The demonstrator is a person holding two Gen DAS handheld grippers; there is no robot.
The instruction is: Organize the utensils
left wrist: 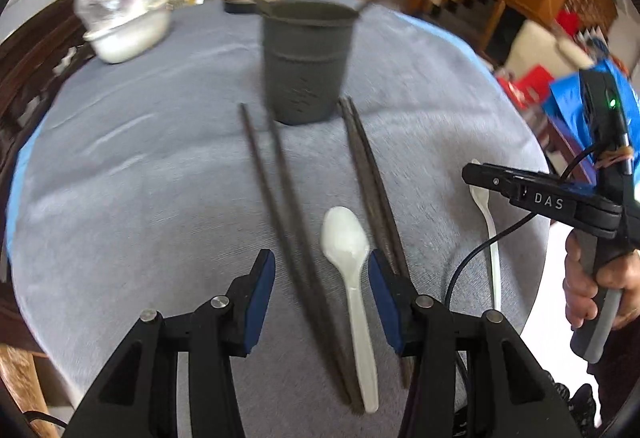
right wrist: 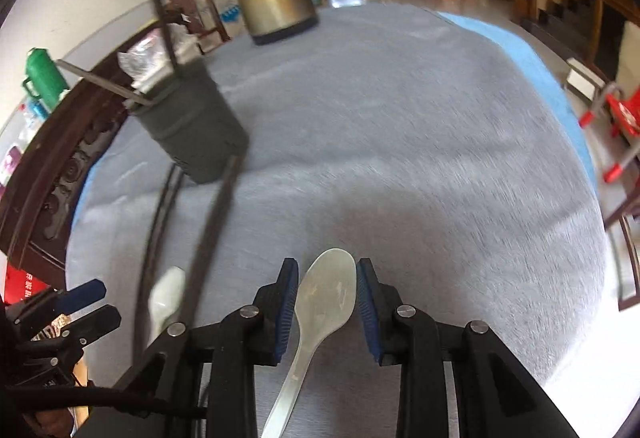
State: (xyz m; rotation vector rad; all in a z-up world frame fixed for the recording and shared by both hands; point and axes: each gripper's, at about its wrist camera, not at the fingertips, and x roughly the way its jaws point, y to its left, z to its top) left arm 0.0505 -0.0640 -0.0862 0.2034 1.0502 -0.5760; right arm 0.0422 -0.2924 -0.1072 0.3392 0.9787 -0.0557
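Two tools hovering over the utensils, nothing picked up yet

The left tool [left wrist: 322,278] is spread, with a white spoon [left wrist: 352,278] and a pair of dark chopsticks [left wrist: 288,222] lying flat on the grey worktop [left wrist: 140,178] between its pads, not pinched. Another chopstick pair [left wrist: 368,178] lies just right of the spoon, and the dark utensil cup [left wrist: 306,62] stands upright behind them. The right tool [right wrist: 328,290] sits spread around a second white spoon [right wrist: 324,302], pads either side of the bowl, no clear contact.
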